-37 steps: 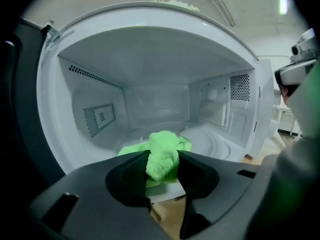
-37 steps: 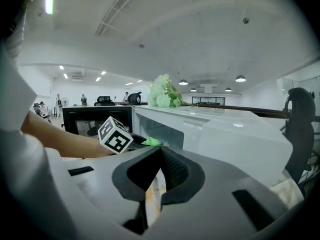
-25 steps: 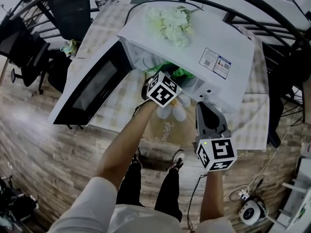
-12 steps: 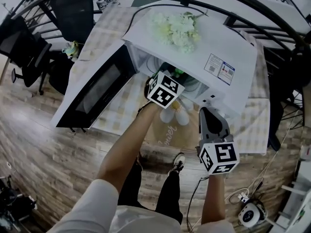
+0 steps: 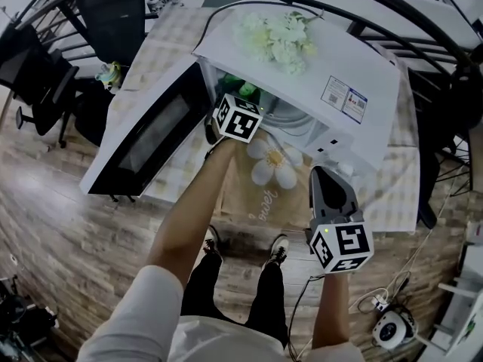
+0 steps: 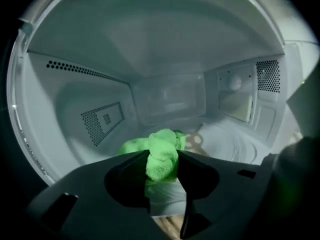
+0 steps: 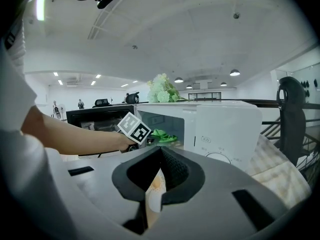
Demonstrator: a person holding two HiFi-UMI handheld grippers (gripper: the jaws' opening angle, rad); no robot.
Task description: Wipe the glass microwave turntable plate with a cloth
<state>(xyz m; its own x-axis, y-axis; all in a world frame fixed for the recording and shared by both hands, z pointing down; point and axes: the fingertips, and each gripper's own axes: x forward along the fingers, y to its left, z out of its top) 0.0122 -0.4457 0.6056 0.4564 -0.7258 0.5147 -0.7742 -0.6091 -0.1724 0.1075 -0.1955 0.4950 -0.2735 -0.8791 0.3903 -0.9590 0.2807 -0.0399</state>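
fingers point(image 6: 125, 176) of the left gripper point(image 6: 163, 158) pinched tight on the green cloth point(image 6: 159, 145), reaching into the open microwave point(image 5: 332, 59). the cloth sits low at the cavity's front-left, and the glass turntable plate point(image 6: 235, 143) lies just to its right; can't tell if they touch. reads as a wiping pass: next calls for pressing down and sweeping across the glass. left forearm stretched forward, right gripper point(image 7: 161, 151) closed on nothing, held back outside.

White flowers point(image 5: 281, 36), black chair point(image 5: 113, 17), checked tablecloth point(image 5: 395, 196)
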